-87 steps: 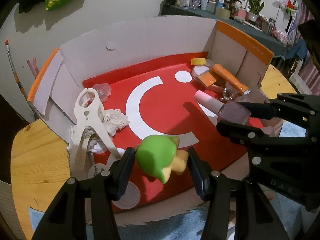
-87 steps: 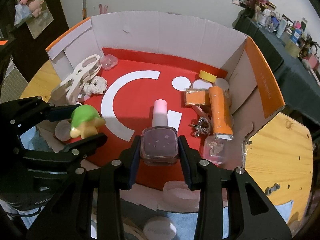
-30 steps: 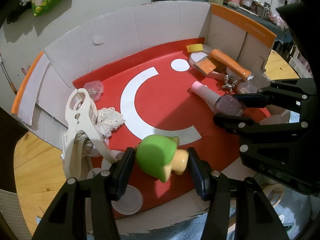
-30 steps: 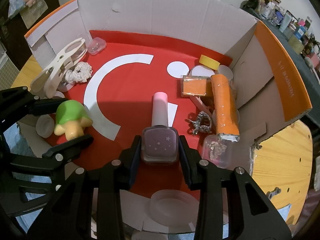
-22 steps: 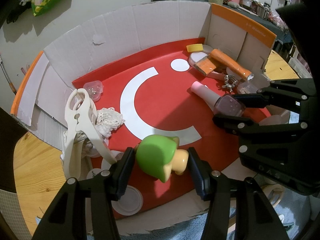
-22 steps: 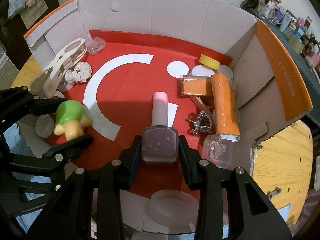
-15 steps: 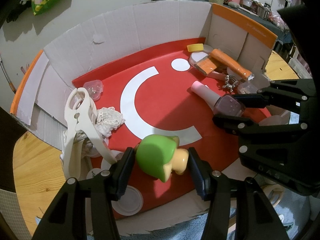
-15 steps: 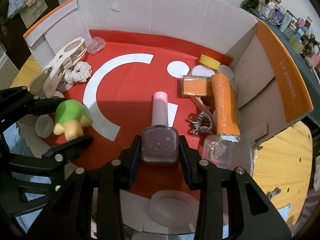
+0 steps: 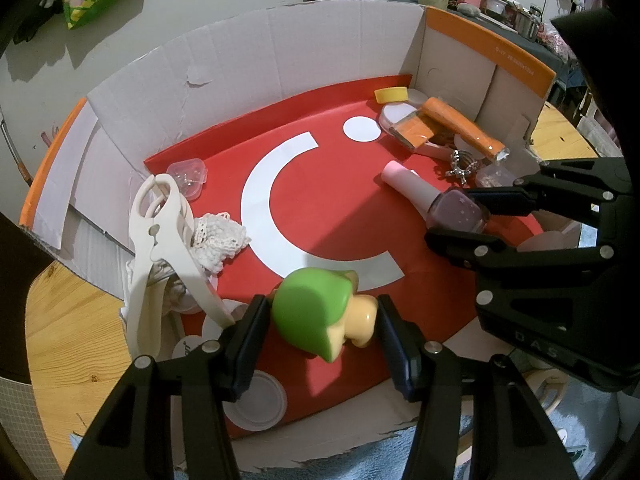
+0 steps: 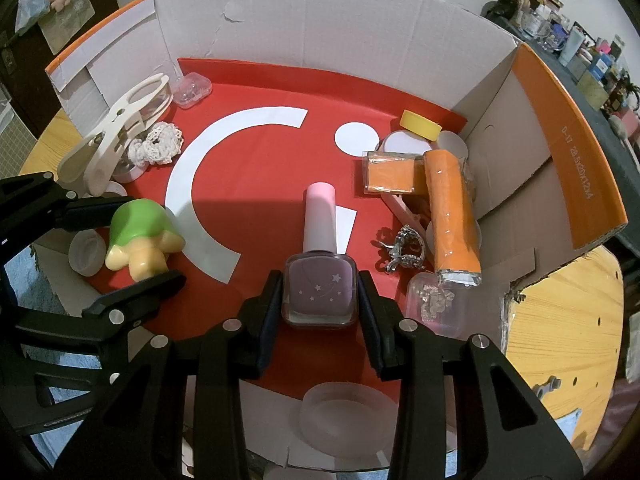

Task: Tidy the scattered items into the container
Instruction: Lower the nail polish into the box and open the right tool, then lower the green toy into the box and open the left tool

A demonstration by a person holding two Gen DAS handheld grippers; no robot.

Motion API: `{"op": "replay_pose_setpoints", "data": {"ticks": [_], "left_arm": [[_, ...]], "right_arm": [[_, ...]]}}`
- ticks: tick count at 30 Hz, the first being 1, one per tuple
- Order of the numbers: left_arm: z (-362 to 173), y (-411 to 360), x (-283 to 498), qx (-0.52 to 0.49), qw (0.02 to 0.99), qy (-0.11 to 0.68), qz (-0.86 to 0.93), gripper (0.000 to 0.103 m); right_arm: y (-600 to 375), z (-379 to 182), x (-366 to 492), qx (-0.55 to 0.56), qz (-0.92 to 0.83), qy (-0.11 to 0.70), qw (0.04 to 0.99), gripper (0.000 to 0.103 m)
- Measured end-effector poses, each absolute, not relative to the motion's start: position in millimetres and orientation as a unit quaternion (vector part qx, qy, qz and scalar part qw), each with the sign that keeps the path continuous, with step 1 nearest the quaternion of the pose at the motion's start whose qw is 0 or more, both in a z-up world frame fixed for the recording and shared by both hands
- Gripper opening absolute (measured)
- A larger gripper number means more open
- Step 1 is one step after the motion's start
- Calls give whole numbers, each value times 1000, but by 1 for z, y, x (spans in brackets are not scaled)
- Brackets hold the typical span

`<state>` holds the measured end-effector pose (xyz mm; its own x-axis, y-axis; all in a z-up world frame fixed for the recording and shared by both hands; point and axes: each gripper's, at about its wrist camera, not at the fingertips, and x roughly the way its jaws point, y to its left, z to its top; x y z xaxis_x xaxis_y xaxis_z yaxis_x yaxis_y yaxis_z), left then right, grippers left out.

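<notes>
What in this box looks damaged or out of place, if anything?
The cardboard box is worn: a patch of its paper skin is peeled off the back wall, and its near edge is ragged and torn. Inside, nothing is spilled. The left claw holds the green toy and the right claw the nail polish bottle over the red floor.

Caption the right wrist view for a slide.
Right hand-held gripper holding nail polish over the box.
</notes>
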<state>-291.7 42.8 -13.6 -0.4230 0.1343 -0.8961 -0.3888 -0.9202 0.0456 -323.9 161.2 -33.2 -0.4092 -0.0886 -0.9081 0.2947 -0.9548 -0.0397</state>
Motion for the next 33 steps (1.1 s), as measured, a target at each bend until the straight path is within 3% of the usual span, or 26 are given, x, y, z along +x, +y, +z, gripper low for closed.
{"op": "replay_pose_setpoints", "data": {"ticks": [18,21,33], "left_arm": [[-11,42,-288,-514,156,121,835,57],[-8,41,-285,-514,155,121,835,57],[-3,41,-276,-515,153,120,835,57]], "right_arm": [[166,-31,-332,531,-835,97,109,44],[166,-30,-333,528,-836,101,108,53],[163,-29,-339,529,-835,100,109,53]]}}
